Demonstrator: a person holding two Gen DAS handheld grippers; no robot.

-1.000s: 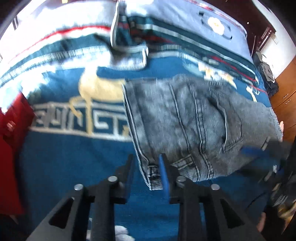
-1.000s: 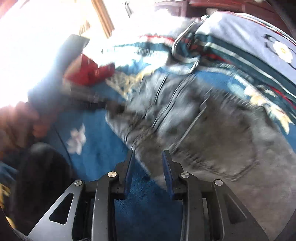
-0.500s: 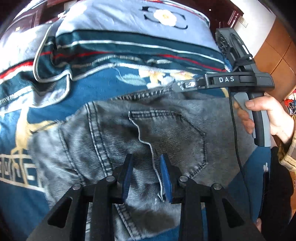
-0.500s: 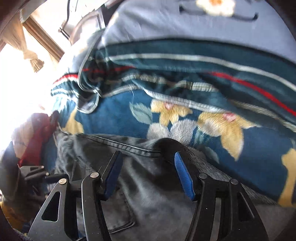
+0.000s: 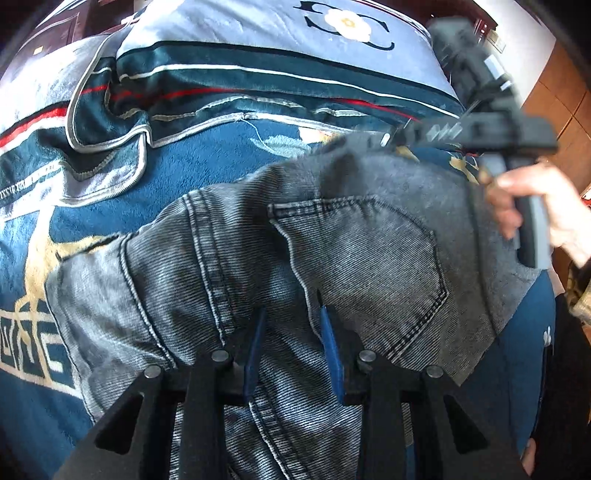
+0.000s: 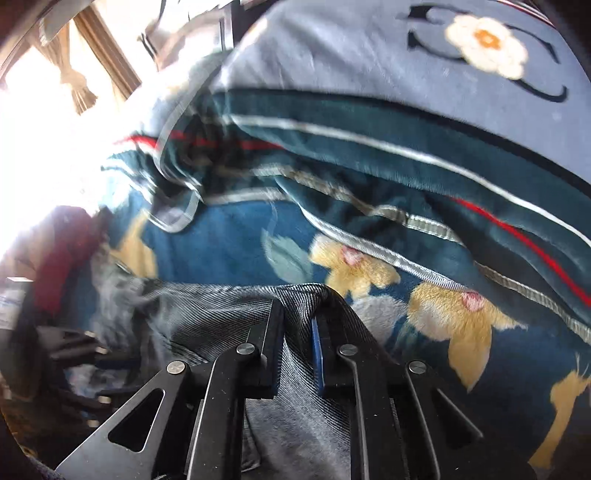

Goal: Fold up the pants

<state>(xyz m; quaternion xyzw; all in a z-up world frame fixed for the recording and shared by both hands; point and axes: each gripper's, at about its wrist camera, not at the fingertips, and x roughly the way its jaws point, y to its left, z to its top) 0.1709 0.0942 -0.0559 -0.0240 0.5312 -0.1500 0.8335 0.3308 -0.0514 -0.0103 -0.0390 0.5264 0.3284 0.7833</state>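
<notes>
Grey denim pants (image 5: 332, 266) lie folded on a blue patterned blanket (image 5: 207, 162), back pocket up. My left gripper (image 5: 291, 314) hovers open just over the denim beside the pocket seam, nothing between its blue pads. My right gripper (image 6: 297, 314) is shut on a bunched fold of the pants' far edge (image 6: 295, 295) and lifts it off the blanket. It also shows in the left wrist view (image 5: 491, 125), blurred, at the pants' far right corner, held by a hand.
A folded quilt with a flower emblem (image 5: 343, 22) lies behind the pants. A red cloth (image 6: 62, 258) sits to the left by a bright window. Wooden cabinets (image 5: 554, 99) stand at the right.
My right gripper went from open over the pants' far edge to shut on it, lifting a fold. My left gripper moved in over the pocket area and stayed open.
</notes>
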